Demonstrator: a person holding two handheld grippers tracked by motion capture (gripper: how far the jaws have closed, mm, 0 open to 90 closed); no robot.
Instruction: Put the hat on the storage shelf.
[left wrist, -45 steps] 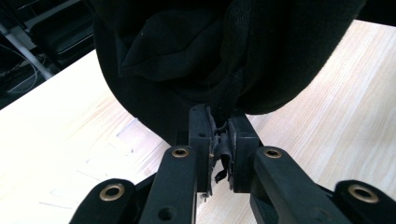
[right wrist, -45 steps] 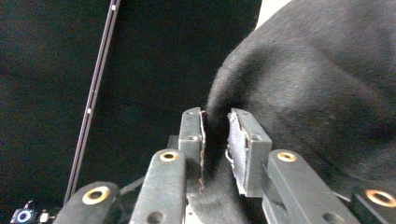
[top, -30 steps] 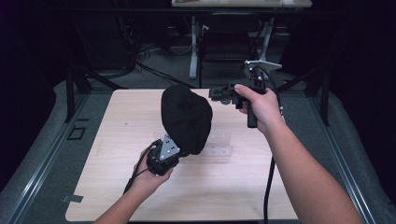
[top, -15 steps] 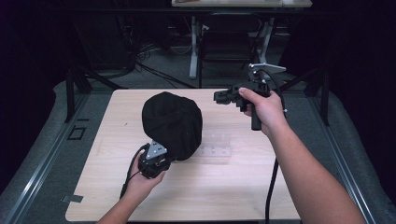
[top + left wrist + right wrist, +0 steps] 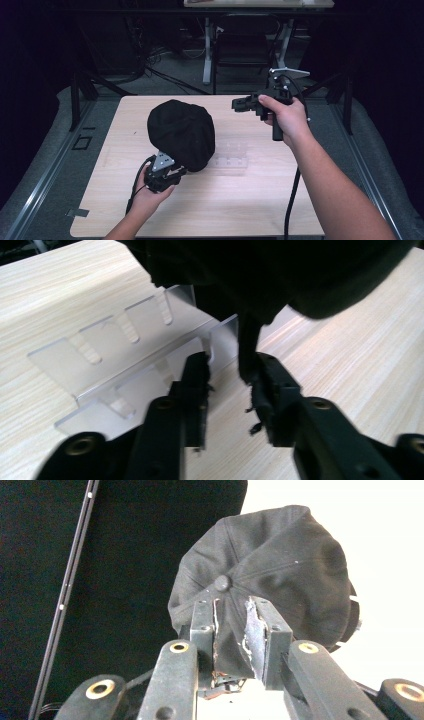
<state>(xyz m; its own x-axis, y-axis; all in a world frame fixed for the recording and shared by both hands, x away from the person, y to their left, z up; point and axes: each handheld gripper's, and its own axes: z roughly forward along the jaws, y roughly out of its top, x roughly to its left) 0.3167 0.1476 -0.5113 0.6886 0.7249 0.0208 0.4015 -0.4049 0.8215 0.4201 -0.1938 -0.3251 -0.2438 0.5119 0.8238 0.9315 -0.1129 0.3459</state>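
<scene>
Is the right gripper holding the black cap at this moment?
No: in the high view the right gripper hangs in the air apart from the black cap, whose edge hangs at the left gripper.

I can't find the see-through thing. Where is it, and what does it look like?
Look at the pale wooden table, near its middle. Just right of the black cap lies a clear plastic rack, flat on the wood. It alone is see-through, with a row of slots.

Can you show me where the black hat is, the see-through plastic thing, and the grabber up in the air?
black cap [image 5: 181,131], high view, top of its crown.
clear plastic stand [image 5: 107,337], left gripper view, its slotted panel.
right gripper [image 5: 239,104], high view, between its jaw tips.
</scene>
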